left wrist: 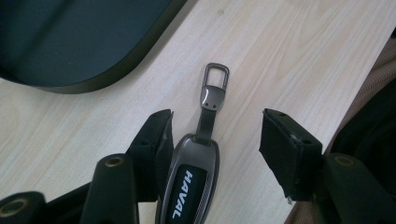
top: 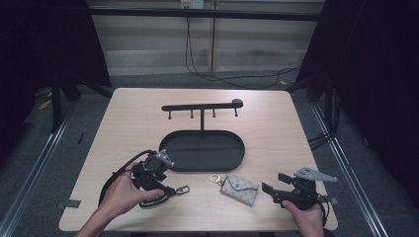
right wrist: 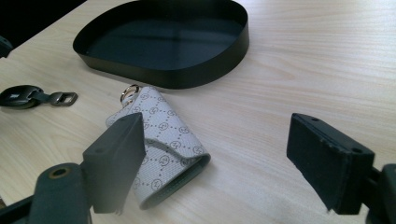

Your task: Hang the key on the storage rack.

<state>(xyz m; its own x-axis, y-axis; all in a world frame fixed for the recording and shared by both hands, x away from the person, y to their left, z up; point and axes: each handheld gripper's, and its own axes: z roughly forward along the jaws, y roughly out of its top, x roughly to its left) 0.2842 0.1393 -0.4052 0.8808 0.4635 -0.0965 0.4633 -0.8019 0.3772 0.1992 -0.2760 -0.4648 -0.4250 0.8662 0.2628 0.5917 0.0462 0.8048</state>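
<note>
A light wooden table [top: 128,123] carries a black oval tray [top: 170,148] with a hook rack near its centre. Toward the near edge lie a Haval car key [left wrist: 189,186] at left and a monogrammed key pouch [top: 239,189] further right.

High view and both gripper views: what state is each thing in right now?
Car key fob: flat on table, between left gripper pads, ungripped.
Key pouch: flap closed, flat, beside tray.
Tray: empty.
Hook stand: upright, hooks bare.
Right gripper: open, holding nothing.
</note>
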